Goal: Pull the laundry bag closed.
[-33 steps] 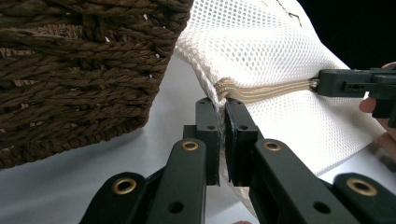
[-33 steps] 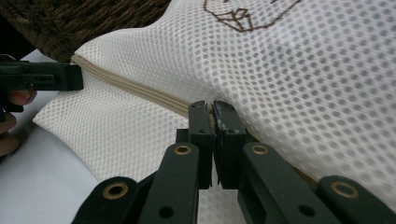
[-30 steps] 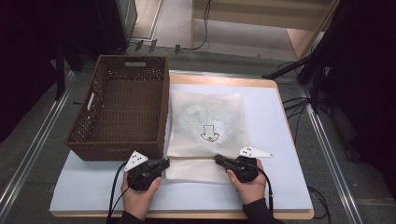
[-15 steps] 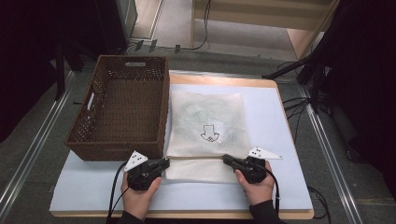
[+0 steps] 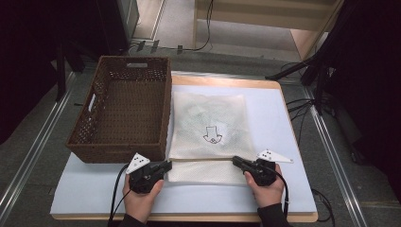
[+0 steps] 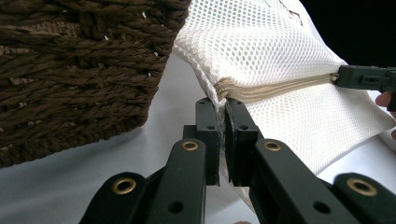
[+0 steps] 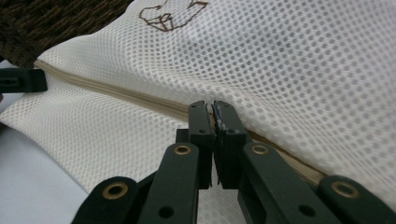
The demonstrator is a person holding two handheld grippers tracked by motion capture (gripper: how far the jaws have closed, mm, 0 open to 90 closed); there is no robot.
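**A:** High view first. What have I got?

**B:** The mesh laundry bag (image 5: 208, 127) lies flat on the table (image 5: 283, 123), just right of the wicker basket (image 5: 120, 109) and touching its side. My left gripper (image 5: 166, 165) sits at the bag's near left corner, my right gripper (image 5: 235, 161) further along the zipper seam (image 5: 201, 161).

**A:** Risk from here?

**B:** I'd say the pull. If I draw the right hand along while the left pinch is thin, the mesh may slip out, or the whole bag slides and bunches against the basket.

**A:** Left gripper view?

**B:** Jaws closed to a sliver, pinching the bag's corner (image 6: 219, 91) where the zipper (image 6: 275, 86) ends. The basket wall stands just beside it.

**A:** Right gripper view?

**B:** Jaws pressed nearly together on the zipper line (image 7: 140, 98), with something small and pale caught between the tips, likely the pull tab, though I can't tell for certain. If it's only mesh, the zipper won't run
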